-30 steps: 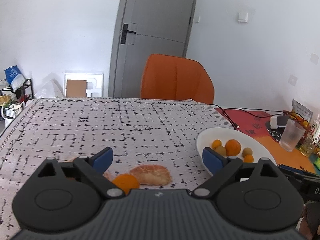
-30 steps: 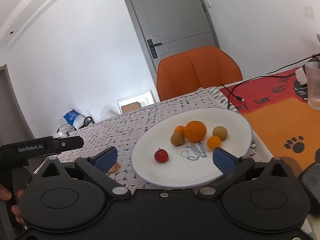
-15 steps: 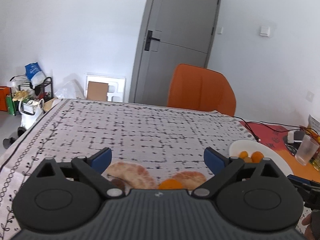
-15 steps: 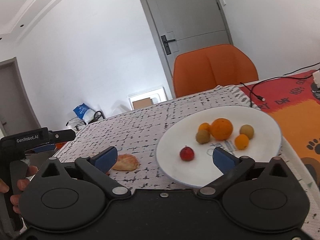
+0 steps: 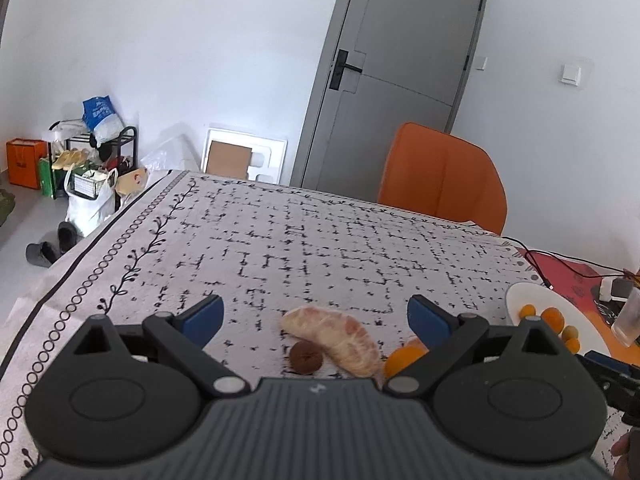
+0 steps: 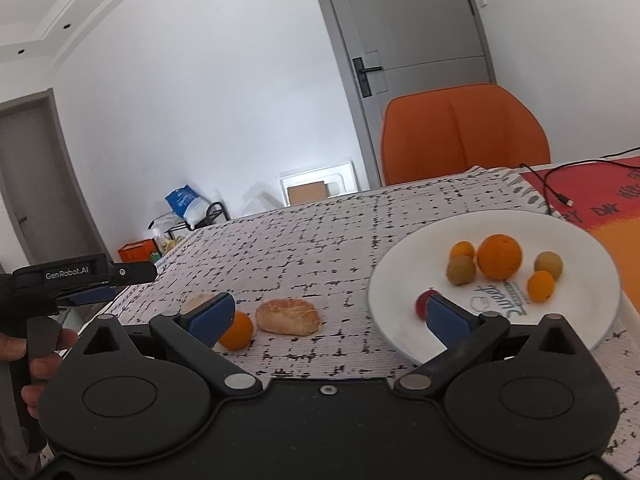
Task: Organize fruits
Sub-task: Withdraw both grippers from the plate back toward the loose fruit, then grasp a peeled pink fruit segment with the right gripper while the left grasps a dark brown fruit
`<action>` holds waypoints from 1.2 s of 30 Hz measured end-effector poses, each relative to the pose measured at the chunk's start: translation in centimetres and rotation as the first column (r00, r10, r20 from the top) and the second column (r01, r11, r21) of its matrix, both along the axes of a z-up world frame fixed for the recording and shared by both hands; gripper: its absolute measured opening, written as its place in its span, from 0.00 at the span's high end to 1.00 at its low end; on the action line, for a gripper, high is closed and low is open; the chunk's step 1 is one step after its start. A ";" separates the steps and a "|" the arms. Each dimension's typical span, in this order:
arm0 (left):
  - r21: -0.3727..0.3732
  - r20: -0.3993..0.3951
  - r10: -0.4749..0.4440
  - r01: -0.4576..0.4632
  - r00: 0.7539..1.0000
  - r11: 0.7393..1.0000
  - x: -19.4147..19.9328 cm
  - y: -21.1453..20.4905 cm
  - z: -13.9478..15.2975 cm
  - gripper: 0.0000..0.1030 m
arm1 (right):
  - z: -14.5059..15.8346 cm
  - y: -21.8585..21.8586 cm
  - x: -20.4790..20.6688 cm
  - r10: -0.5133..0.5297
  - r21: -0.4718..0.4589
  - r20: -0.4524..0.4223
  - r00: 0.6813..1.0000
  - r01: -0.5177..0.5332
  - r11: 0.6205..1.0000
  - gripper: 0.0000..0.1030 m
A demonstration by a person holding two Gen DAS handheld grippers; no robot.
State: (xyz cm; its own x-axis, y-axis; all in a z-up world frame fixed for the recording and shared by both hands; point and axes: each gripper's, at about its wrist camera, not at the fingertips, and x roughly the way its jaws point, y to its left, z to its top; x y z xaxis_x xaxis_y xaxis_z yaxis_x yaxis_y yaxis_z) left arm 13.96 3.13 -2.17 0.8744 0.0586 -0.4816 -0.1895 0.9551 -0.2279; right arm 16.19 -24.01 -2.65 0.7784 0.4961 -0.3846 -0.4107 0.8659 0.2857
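My left gripper [image 5: 314, 318] is open and empty, just above the patterned tablecloth. Between its fingers lie a peeled pomelo segment [image 5: 334, 340] and a small brown fruit [image 5: 306, 357]; a small orange [image 5: 404, 356] sits by its right finger. My right gripper [image 6: 328, 316] is open and empty. In front of it lie another peeled segment [image 6: 288, 316] and the small orange [image 6: 237, 330]. The white plate [image 6: 404, 292] at the right holds a large orange [image 6: 500, 256], several small fruits and a red one [image 6: 424, 304]. The plate also shows in the left wrist view [image 5: 516, 300].
An orange chair [image 5: 442, 174] stands at the table's far side. A black cable [image 6: 556, 188] and a red-orange mat [image 6: 600, 204] lie right of the plate. A glass [image 5: 630, 316] stands at the far right. The table's left edge [image 5: 80, 248] drops to the floor.
Both grippers have swung left. The plate has slid to the right in both views, and the peeled segments, the small orange and the brown fruit have come between the fingers.
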 end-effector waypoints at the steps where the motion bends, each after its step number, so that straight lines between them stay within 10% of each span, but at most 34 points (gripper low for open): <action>1: -0.002 -0.002 0.002 -0.002 1.000 1.000 -0.1 0.2 -0.1 0.06 | 0.0 0.2 0.0 0.004 -0.002 -0.001 1.000 -0.004 1.000 0.00; 16: -0.046 -0.042 -0.037 0.035 0.998 0.998 0.7 1.4 -2.4 0.28 | -0.3 3.7 1.0 0.068 -0.056 -0.033 0.997 -0.069 0.996 0.01; 36: -0.083 -0.119 -0.077 0.067 0.990 0.994 3.3 1.3 -4.9 0.65 | -1.7 6.1 4.7 0.102 -0.169 -0.096 0.990 -0.117 0.979 0.32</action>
State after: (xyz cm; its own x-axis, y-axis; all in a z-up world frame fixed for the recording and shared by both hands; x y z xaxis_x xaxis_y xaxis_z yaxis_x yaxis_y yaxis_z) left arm 17.21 4.43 -7.11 0.8093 -0.0450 -0.5857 -0.1518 0.9472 -0.2825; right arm 20.90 -17.86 -4.39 0.6831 0.4963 -0.5357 -0.4865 0.8564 0.1730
